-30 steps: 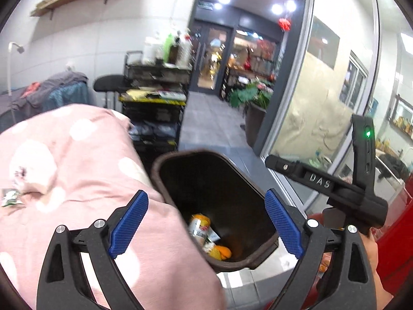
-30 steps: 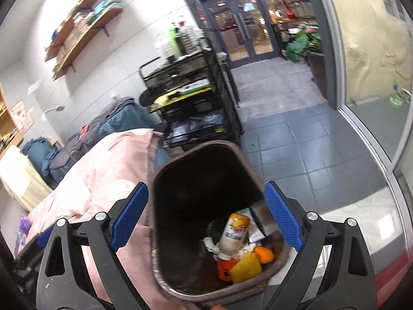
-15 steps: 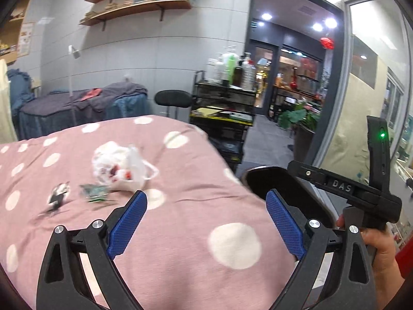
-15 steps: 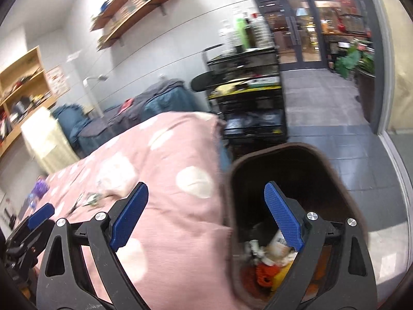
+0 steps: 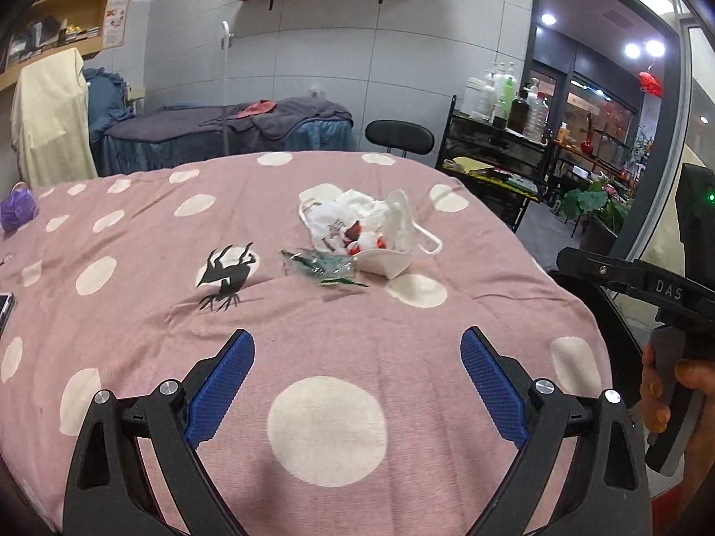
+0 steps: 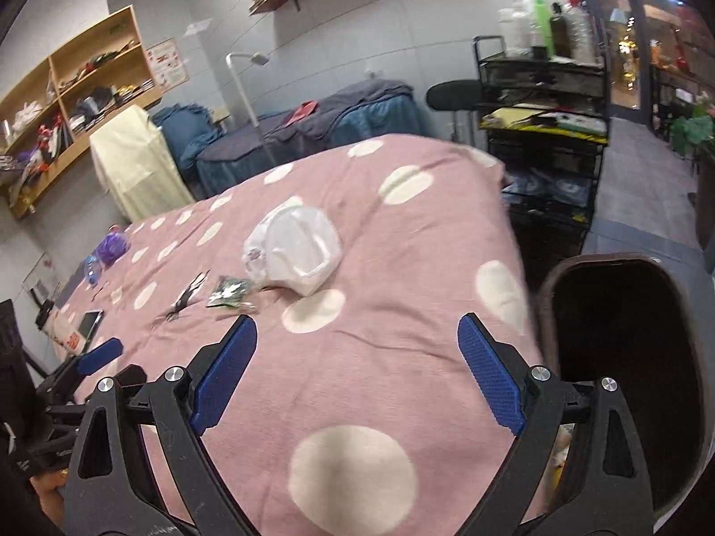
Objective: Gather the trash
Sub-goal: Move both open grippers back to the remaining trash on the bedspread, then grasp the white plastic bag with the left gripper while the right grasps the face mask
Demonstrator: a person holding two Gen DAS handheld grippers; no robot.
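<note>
On pink bedspread (image 5: 339,339): crumpled white mask pile (image 5: 366,234), red-flecked; both grippers' fingers apart.

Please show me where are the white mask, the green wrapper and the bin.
Mask (image 5: 389,245), left wrist view, on its white shell.
Wrapper (image 5: 326,265), left wrist view, on its middle.
Bin (image 6: 547,295), right wrist view, on its rim.

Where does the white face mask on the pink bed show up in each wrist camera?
Left wrist: the white face mask lies just right of centre, upper middle, beyond the open left claw.
Right wrist: the mask sits left of centre, upper middle.
Shared landmark: the green wrapper, just left of the mask in both.
</note>
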